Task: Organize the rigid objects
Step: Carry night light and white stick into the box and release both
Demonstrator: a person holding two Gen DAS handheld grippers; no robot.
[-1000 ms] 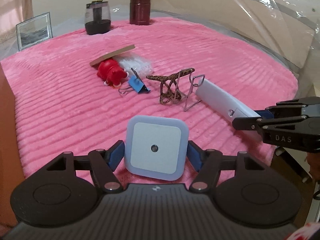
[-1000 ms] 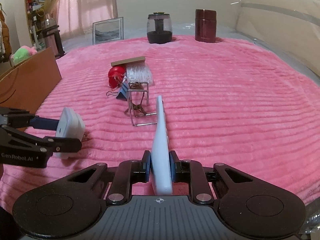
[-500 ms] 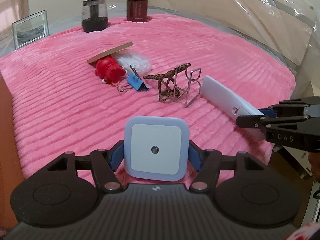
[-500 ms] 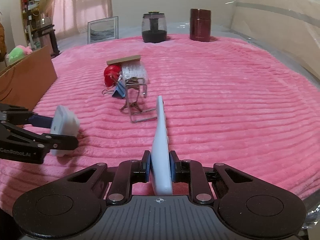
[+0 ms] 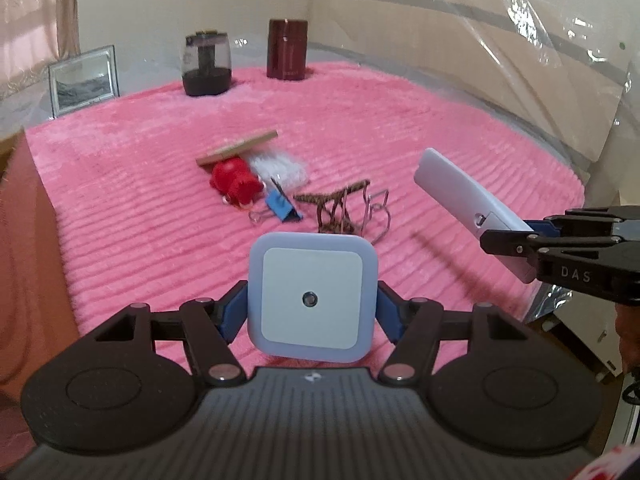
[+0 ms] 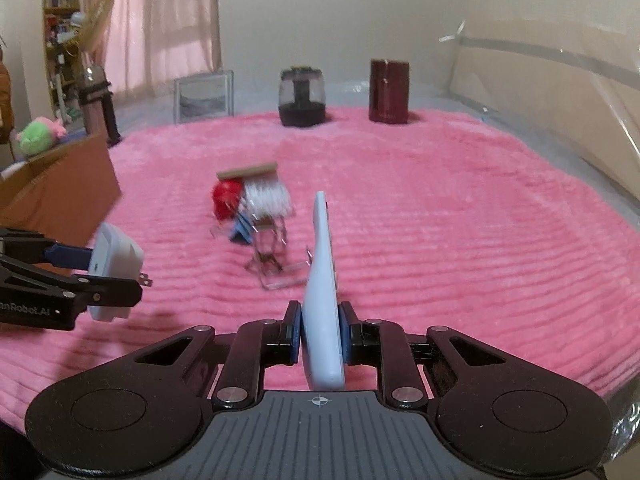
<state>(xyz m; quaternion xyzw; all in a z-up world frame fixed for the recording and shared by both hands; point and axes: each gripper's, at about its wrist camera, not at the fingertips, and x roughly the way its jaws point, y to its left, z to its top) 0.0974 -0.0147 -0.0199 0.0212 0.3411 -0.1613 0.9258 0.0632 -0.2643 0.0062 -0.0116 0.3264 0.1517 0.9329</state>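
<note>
Left wrist view: left claw (image 5: 312, 310) grips the square night light (image 5: 312, 297); right claw (image 6: 319, 338) is clamped on the white remote (image 6: 322, 280). Both have risen clear of the pink blanket (image 5: 400, 128), ready for transfer, pile untouched

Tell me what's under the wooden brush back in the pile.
Under the wooden brush back sit its white bristles and a red toy; anything beneath those is hidden.
</note>
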